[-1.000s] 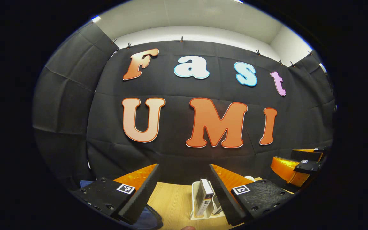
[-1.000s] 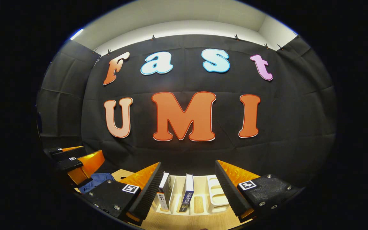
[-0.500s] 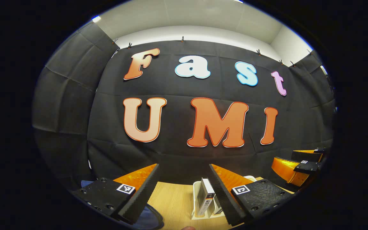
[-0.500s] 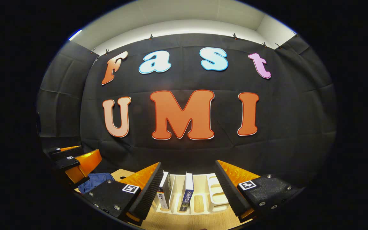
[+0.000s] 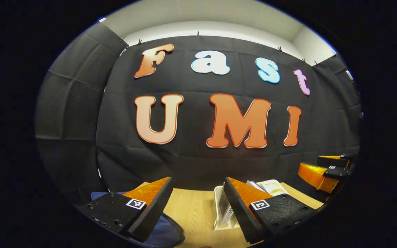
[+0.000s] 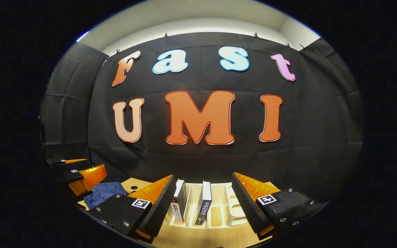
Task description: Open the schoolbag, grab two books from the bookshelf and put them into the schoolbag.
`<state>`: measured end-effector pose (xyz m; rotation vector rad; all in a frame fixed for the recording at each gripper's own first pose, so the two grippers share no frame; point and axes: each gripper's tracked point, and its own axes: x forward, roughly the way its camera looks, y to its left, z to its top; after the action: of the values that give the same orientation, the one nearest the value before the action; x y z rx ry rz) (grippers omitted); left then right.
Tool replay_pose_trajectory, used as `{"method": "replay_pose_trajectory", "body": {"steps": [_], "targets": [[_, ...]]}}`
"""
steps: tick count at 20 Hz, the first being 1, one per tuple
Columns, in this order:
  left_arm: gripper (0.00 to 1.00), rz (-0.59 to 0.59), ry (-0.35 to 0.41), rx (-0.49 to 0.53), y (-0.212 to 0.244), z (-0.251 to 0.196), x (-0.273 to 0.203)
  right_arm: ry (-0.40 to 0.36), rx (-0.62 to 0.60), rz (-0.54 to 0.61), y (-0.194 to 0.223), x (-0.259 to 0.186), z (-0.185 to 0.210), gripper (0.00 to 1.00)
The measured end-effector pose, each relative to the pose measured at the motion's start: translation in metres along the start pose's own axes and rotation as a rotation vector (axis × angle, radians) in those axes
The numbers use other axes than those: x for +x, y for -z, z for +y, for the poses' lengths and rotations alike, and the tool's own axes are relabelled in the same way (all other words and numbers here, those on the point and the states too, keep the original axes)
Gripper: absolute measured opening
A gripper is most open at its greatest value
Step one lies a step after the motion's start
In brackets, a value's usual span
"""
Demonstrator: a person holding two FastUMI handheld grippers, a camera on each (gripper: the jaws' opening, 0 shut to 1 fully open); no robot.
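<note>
Right gripper view: my right gripper [image 6: 203,203], jaws apart, faces two upright books [image 6: 203,203] in the white bookshelf [image 6: 234,206]; stiff, probably light, best pinched across the spine.

Left gripper [image 5: 196,203] is likewise apart.

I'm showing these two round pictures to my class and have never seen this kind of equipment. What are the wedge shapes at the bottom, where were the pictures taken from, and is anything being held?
Each picture comes from a camera riding on a hand-held two-finger gripper. The wedges are that gripper's own fingers: the left gripper, the right gripper. Both are open and hold nothing. On the wooden table stands a white bookshelf with two upright books, and a blue schoolbag lies to its left.
</note>
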<state>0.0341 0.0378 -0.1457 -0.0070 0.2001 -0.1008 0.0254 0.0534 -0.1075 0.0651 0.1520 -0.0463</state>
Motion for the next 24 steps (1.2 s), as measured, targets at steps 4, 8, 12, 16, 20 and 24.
{"method": "replay_pose_trajectory", "body": {"steps": [4, 8, 12, 16, 20, 24], "targets": [[0.94, 0.074, -0.045, 0.057, 0.028, 0.035, -0.008, -0.006, -0.005, 0.032, 0.012, 0.003, 0.002, 0.97], [0.94, 0.128, -0.042, 0.178, 0.060, 0.045, -0.014, -0.012, -0.017, 0.054, 0.024, 0.007, 0.006, 0.97], [0.90, 0.244, 0.021, 0.424, 0.119, 0.052, -0.021, -0.011, -0.031, 0.079, 0.035, 0.009, 0.004, 0.97], [0.90, 0.365, 0.077, 0.614, 0.179, 0.055, -0.032, 0.013, -0.033, 0.103, 0.048, 0.009, -0.006, 0.97], [0.90, 0.532, 0.105, 0.772, 0.235, 0.062, -0.044, 0.047, -0.035, 0.125, 0.061, 0.010, -0.023, 0.97], [0.91, 0.730, 0.122, 0.914, 0.285, 0.065, -0.068, 0.093, -0.034, 0.135, 0.068, 0.011, -0.044, 0.97]]}}
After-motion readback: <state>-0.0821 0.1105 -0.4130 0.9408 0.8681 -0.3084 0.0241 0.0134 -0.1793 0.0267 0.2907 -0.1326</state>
